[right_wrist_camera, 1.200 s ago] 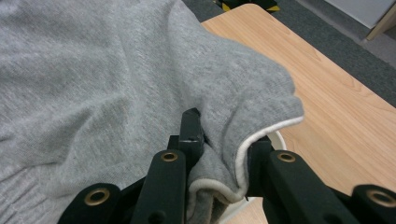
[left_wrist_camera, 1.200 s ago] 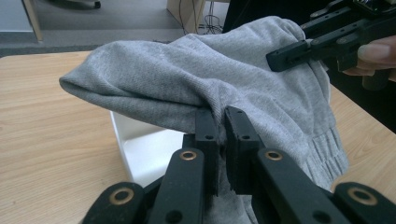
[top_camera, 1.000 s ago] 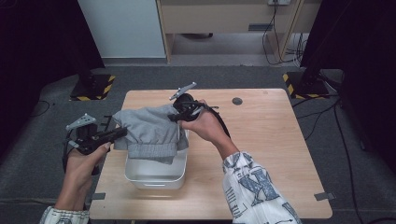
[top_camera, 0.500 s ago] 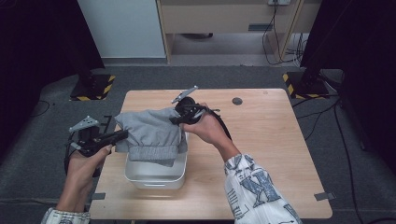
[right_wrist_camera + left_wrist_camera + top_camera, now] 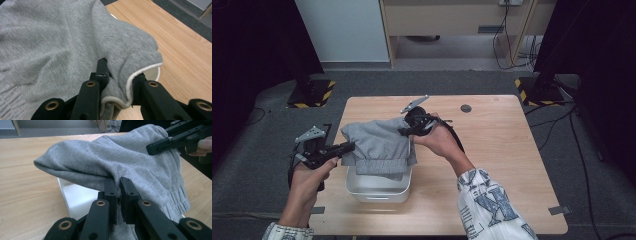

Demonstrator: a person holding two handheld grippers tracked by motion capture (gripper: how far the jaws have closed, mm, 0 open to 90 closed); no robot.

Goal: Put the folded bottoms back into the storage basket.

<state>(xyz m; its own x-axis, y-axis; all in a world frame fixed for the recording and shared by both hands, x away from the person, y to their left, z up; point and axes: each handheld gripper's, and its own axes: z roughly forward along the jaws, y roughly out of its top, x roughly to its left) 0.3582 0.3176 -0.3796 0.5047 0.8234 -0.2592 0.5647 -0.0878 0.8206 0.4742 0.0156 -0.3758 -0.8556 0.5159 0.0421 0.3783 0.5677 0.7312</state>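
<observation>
Over white tub (image 5: 379, 190) at frame center, grey sweatpants (image 5: 379, 145) hang stretched. Left gripper (image 5: 346, 147) pinches one edge, right gripper (image 5: 404, 131) clamps other, probably keeping cloth spread for lowering into tub.

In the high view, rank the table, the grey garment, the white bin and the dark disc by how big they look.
1. Table
2. Grey garment
3. White bin, though the garment hides part of it, so these two are close
4. Dark disc

No readable text, label, brand or number stands on anything here.
</observation>
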